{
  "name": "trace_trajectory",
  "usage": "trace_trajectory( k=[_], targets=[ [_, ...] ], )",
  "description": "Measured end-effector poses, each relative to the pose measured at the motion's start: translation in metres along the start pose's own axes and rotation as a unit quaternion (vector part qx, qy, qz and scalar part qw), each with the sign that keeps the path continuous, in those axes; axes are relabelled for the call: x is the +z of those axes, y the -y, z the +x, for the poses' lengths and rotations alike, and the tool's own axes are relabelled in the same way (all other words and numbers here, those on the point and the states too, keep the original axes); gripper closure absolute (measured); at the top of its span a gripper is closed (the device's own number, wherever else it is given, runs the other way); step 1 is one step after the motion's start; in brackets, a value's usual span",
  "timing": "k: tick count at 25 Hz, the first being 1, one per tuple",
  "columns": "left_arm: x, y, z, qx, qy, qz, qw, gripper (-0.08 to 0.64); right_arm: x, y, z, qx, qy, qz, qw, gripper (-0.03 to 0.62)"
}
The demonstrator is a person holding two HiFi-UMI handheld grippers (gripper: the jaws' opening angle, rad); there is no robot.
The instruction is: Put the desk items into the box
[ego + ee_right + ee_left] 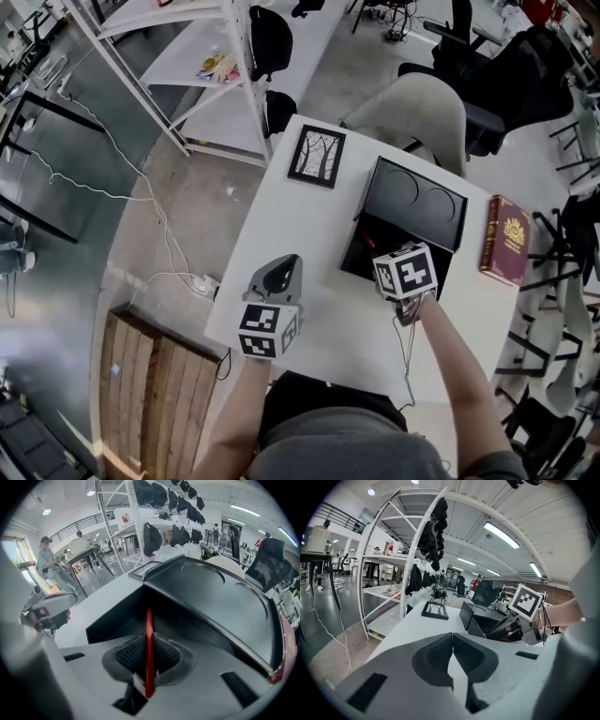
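Here the right gripper (149, 654) has its jaws closed narrow on a thin red piece (149, 634). The piece is seen edge-on and stands upright between the pads, so I cannot tell what it is. The gripper points steeply down over the open black box (115, 616), and the red piece hangs above the dark inside of it. I cannot tell whether it touches the bottom. The box's lid (220, 597) is tipped back on the far side, with two round hollows in its inner face.

The left gripper (453, 644) has its jaws together with nothing between them. It is over the near left part of the white desk (309, 220), well apart from the box.

Two more things lie on the desk outside the box. A black picture frame (316, 156) lies flat at the far left corner, just left of the lid. A dark red book (505, 239) lies near the right edge, close to the box without touching it.

A pale chair (422, 117) stands at the far side of the desk, and a white shelf rack (187, 56) stands further left.
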State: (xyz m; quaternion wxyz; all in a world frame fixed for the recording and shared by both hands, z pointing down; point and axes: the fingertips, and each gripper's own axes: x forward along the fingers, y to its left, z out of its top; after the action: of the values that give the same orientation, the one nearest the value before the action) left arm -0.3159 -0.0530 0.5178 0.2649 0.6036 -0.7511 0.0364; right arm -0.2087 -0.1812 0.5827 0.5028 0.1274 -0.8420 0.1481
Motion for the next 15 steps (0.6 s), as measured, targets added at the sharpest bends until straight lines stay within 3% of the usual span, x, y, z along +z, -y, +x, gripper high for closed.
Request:
trace_trajectory(
  k=[15],
  targets=[
    [0.006,0.006,0.000,-0.010,0.005,0.010,0.9999,0.552,0.011,-0.002,-0.023,0.005,0.038,0.007,0.999,0.509]
  ],
)
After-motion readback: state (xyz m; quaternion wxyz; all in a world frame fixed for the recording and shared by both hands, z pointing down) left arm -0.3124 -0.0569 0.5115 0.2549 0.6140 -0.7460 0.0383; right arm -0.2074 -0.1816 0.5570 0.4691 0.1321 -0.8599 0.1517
